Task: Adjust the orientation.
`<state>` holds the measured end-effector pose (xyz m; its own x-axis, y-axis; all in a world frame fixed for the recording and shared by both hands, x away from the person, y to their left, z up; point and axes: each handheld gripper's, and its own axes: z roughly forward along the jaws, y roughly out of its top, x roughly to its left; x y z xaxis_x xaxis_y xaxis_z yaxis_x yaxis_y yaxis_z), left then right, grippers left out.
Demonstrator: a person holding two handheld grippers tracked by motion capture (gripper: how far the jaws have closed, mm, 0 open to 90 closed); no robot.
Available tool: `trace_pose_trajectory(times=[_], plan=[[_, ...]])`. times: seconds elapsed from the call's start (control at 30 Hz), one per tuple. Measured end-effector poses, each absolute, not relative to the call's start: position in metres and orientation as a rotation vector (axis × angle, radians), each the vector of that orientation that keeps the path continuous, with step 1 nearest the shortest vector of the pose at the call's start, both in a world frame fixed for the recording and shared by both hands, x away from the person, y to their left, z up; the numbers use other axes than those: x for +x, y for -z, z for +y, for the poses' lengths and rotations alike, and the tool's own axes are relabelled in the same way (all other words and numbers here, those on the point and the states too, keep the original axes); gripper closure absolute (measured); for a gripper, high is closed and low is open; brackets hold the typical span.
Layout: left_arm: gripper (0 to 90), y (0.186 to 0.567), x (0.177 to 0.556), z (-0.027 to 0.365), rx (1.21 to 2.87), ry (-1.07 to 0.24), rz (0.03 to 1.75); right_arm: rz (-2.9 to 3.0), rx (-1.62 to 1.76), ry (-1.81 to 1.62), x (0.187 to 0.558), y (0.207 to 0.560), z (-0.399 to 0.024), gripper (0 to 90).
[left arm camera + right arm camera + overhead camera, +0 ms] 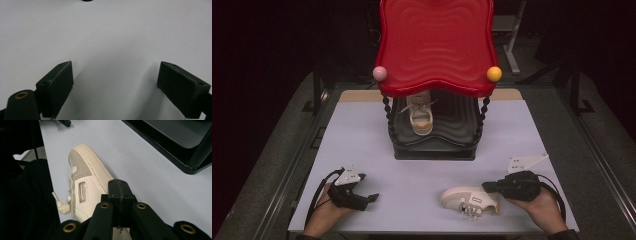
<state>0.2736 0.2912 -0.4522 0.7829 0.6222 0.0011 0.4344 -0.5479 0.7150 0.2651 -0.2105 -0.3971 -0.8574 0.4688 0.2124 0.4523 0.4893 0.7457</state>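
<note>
Right gripper: the black right gripper (pixel 492 187) sits at the lower right of the high view, jaws pressed together, tips at the heel end of the shoe. In the right gripper view (pixel 121 192) the two jaws meet with nothing visibly between them, so this is a touch or a near touch, not a clamp, as far as the pictures tell.

Shoe on the table: a cream low-top sneaker with grey suede panels and loose laces (pixel 469 199) lies on its side near the front edge of the table, lower centre-right of the high view. The right gripper view has it (pixel 85 185) running from the jaws toward the upper left of the frame, toe far away.

Left gripper: the black left gripper (pixel 371 198) rests at the lower left of the high view, well apart from the shoe. Its own view shows the jaws (pixel 115 87) standing wide open over the bare pale grey tabletop (pixel 105 37).

Rack: a two-tier shoe rack with a glossy red wavy top shelf (pixel 434 45) and a black wavy lower shelf (pixel 459 122) stands at the middle back of the table.

Shoe on the rack: a matching cream sneaker (pixel 420 116) stands on the black shelf, left of centre, toe toward the camera.

Progress: one shoe looks shelved; I judge the job about half done.

Left to do: grip the lying shoe, lift it, set it beside its mate, where the shelf has room on the right.
</note>
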Motion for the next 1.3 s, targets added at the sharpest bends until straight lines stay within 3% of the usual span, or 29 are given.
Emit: trace_pose_trajectory(times=[1.3], plan=[[12.6,0.452,0.274,0.291,2.238,-0.326,0.782,2.692,0.999,-1.289,0.332,0.43,-0.203,89.9]])
